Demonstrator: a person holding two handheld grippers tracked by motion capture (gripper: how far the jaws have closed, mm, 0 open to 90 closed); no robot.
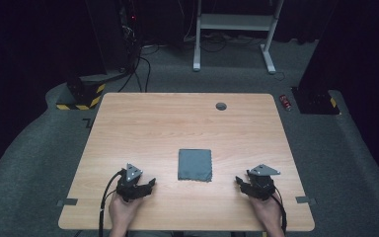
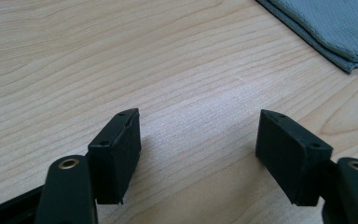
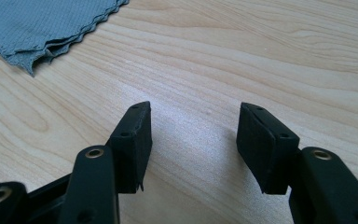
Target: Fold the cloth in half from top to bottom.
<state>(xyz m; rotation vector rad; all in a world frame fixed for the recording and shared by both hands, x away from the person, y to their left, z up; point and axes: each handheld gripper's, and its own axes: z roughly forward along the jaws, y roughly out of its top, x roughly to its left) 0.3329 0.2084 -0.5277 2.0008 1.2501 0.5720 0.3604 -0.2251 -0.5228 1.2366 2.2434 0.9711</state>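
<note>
Cloth: a grey folded cloth (image 1: 195, 165), roughly square, lies flat on the table between the two grippers and a little beyond them, touching neither; a fine woven grid shows in its surface, stacked layers show at one corner (image 2: 349, 60), and one edge is cut in small zigzags (image 3: 81, 35).
Table: a pale wood-grain top (image 1: 177, 123), smooth, rectangular with rounded corners, with a small round grey cap (image 1: 221, 106) set near its far edge.
Left gripper: the left gripper (image 1: 150, 183) rests low near the front edge, left of the cloth; its jaws, black blocks with flat matte pads, stand wide apart over bare wood with nothing between them.
Right gripper: the right gripper (image 1: 238, 180) sits right of the cloth, a grey three-cornered plate on top; its jaws are parted too, with bare table between them.
Hands: a hand (image 1: 123, 210) holds each gripper from the near edge.
</note>
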